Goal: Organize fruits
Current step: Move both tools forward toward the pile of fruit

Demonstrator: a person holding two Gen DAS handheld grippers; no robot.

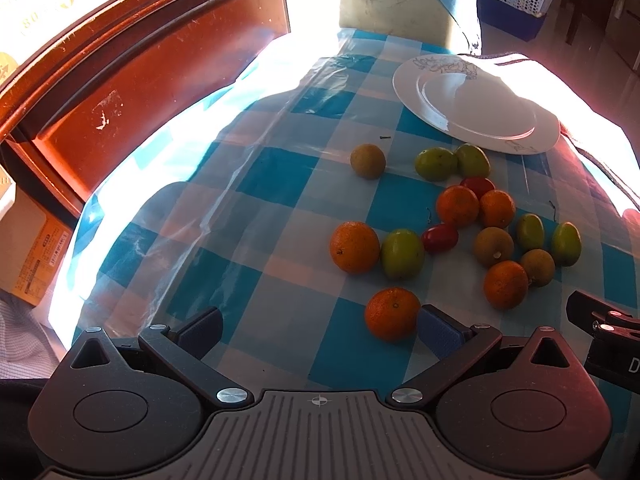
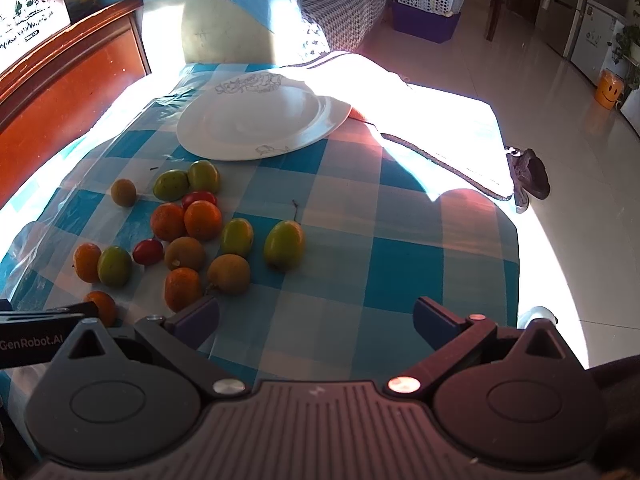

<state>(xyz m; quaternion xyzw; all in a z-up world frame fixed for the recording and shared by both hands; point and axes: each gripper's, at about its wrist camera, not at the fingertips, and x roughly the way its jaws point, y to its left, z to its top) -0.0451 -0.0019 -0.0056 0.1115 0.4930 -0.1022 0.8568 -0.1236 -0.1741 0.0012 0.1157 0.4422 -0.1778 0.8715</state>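
Nearest your left claw sits one orange, touching the inside of its right finger, with the jaws spread wide and nothing held. Your right claw is likewise released and empty over bare checked cloth. Its left finger stands just beside another orange.

Beyond lie the other fruits, loose on the cloth: oranges, green ones, brown ones, two small red ones. The plate lies empty past them, to the far right from the left claw.

So the left is nearer its fruit, which lies off-centre to the right. Shift right before closing, I'd judge. Being round, it needs no wrist turn.
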